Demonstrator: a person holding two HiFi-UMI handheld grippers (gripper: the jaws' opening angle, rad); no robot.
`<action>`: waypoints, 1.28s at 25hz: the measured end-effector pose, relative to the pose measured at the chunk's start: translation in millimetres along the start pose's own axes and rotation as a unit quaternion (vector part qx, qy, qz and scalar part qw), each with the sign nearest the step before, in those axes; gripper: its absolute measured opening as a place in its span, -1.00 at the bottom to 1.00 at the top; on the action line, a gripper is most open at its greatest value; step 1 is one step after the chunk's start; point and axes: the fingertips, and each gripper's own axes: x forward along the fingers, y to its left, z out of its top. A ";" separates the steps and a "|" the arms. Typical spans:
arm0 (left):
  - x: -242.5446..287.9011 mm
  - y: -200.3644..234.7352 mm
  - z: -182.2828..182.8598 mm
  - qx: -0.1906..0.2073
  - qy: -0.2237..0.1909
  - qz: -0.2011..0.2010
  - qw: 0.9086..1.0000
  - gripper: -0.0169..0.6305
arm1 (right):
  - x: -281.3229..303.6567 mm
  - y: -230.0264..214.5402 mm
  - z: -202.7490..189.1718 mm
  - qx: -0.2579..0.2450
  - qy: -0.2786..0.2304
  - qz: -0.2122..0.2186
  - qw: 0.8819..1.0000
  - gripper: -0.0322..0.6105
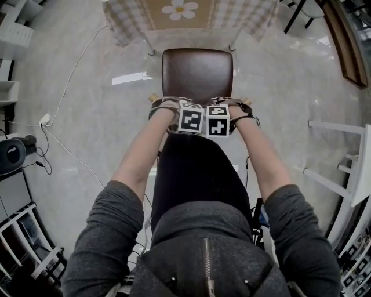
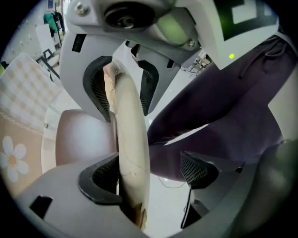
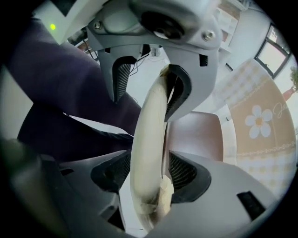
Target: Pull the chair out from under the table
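**Chair**: standing on the floor at the near side of the table and facing it squarely. The brown seat is showing whole. Its far edge is lying just beside the table's near edge, between two table legs. The pale top rail is running along the side of the chair away from the table.

**Left gripper**: pointing steeply down over the left end of the rail. The jaws are standing wide apart and straddling the rail. The rail is lying against the table-side pad, and the other pad is staying well apart from it. Nothing is being clamped.

**Right gripper**: pointing steeply down over the right end of the rail. The jaws are parted, and the rail is sitting loosely between the pads, close to both.

**Marker cubes**: sitting side by side, just touching, on the side of the rail away from the table.

**Table cloth**: checked, with a white flower at its centre, draping over the table's near edge.

**Cable**: white, trailing over the floor to the left of the table.
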 end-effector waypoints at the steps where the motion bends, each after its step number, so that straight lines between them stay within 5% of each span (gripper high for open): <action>1: -2.8 -6.6 -2.6 -0.005 0.000 -0.017 1.000 0.25 | -3.3 -1.9 -1.5 0.007 -0.002 0.000 1.000 -0.23; 6: -29.8 -12.2 -14.6 -0.039 -0.021 -0.023 0.999 0.25 | -30.2 -8.5 -4.5 0.049 -0.048 -0.006 0.998 -0.18; 11: -70.6 -19.8 14.8 -0.055 -0.146 -0.022 0.988 0.25 | -71.4 -16.1 -3.6 0.167 -0.118 -0.004 0.979 -0.18; 15: -101.6 -8.6 26.4 -0.058 -0.215 0.038 0.974 0.25 | -117.0 -38.6 3.1 0.260 -0.216 -0.049 0.940 -0.18; 20: -153.6 19.1 25.1 -0.113 -0.270 0.159 0.943 0.24 | -183.4 -69.3 12.2 0.317 -0.330 -0.132 0.879 -0.18; 23: -197.5 35.5 32.4 -0.150 -0.338 0.228 0.901 0.19 | -216.3 -85.8 8.7 0.349 -0.358 -0.189 0.845 -0.18; 27: -262.5 54.9 40.8 -0.205 -0.443 0.319 0.812 -0.05 | -253.1 -101.3 0.5 0.417 -0.387 -0.246 0.785 -0.18; 32: -311.7 50.1 50.6 -0.255 -0.537 0.373 0.712 -0.22 | -305.9 -88.2 5.2 0.445 -0.476 -0.301 0.696 -0.19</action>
